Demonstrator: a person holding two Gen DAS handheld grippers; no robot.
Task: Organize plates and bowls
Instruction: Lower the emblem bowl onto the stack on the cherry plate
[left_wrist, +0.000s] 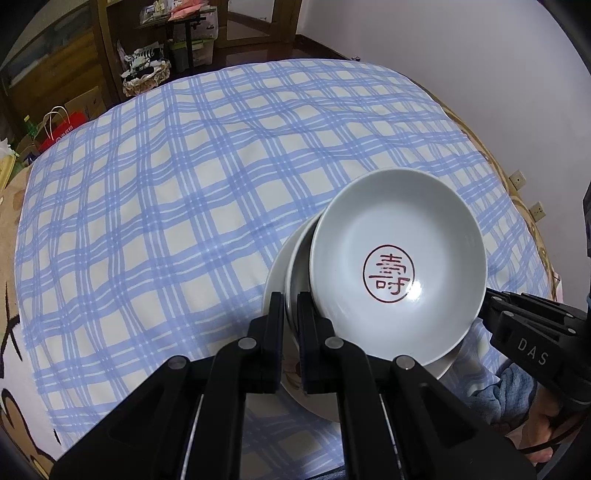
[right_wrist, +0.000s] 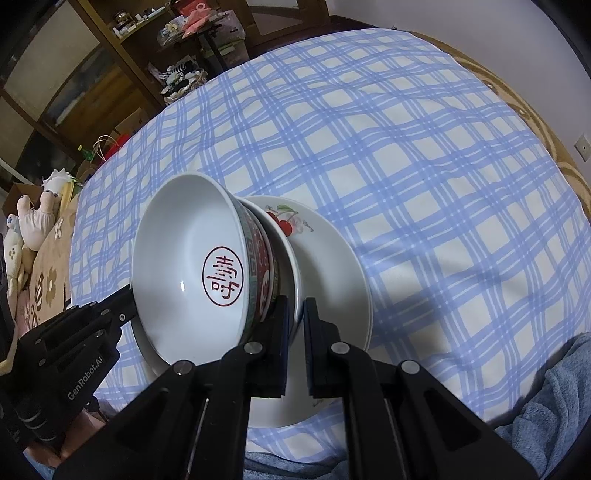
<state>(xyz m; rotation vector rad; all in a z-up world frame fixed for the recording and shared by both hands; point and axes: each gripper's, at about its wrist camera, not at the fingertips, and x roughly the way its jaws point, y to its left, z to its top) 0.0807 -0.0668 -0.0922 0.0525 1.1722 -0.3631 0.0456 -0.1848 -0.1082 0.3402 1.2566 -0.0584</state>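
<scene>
A white bowl with a red round seal mark (left_wrist: 399, 258) (right_wrist: 192, 266) sits nested on a second bowl or dish (left_wrist: 299, 273) (right_wrist: 286, 266), over a white plate with cherries (left_wrist: 275, 280) (right_wrist: 325, 266) on the blue checked cloth. My left gripper (left_wrist: 291, 306) is shut on the left rim of the second dish, under the top bowl. My right gripper (right_wrist: 295, 314) is shut on that dish's rim from the opposite side; it also shows in the left wrist view (left_wrist: 491, 299). The left gripper shows in the right wrist view (right_wrist: 125, 299).
The blue checked cloth (left_wrist: 184, 184) covers a round table. A wall with sockets (left_wrist: 517, 179) is at the right. Shelves, a basket (left_wrist: 146, 79) and bags (left_wrist: 59, 127) stand beyond the far edge. A blue towel (right_wrist: 546, 391) lies at the near edge.
</scene>
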